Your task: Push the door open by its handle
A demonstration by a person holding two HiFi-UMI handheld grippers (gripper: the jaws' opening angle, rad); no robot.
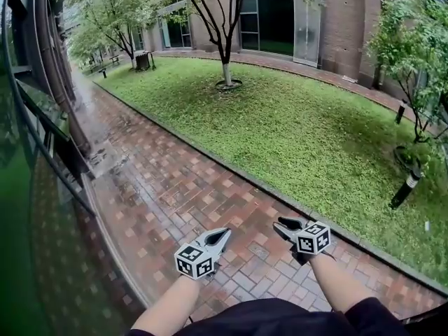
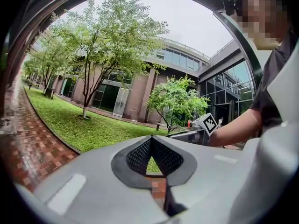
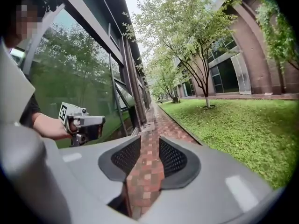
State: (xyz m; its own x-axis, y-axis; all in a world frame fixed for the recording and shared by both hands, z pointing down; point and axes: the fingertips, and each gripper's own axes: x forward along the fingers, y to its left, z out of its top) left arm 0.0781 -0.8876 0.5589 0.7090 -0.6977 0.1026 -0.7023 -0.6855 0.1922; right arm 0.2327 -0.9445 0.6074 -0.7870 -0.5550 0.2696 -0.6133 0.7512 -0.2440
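A green-tinted glass door or wall (image 1: 21, 208) fills the left edge of the head view, and a dark slanted bar (image 1: 56, 142) runs across it. Whether that bar is the handle I cannot tell. Both grippers hang low over the brick path, well right of the glass and touching nothing. My left gripper (image 1: 225, 234) has its tips together and holds nothing; in the left gripper view its pads (image 2: 140, 155) meet at the top. My right gripper (image 1: 283, 226) is open, with only paving showing through the gap between its pads (image 3: 173, 157).
A wet red-brick path (image 1: 175, 180) runs along the glass front. To its right lies a lawn (image 1: 294, 124) with a tree (image 1: 225, 61), shrubs and a short dark bollard lamp (image 1: 404, 187). Brick buildings stand behind.
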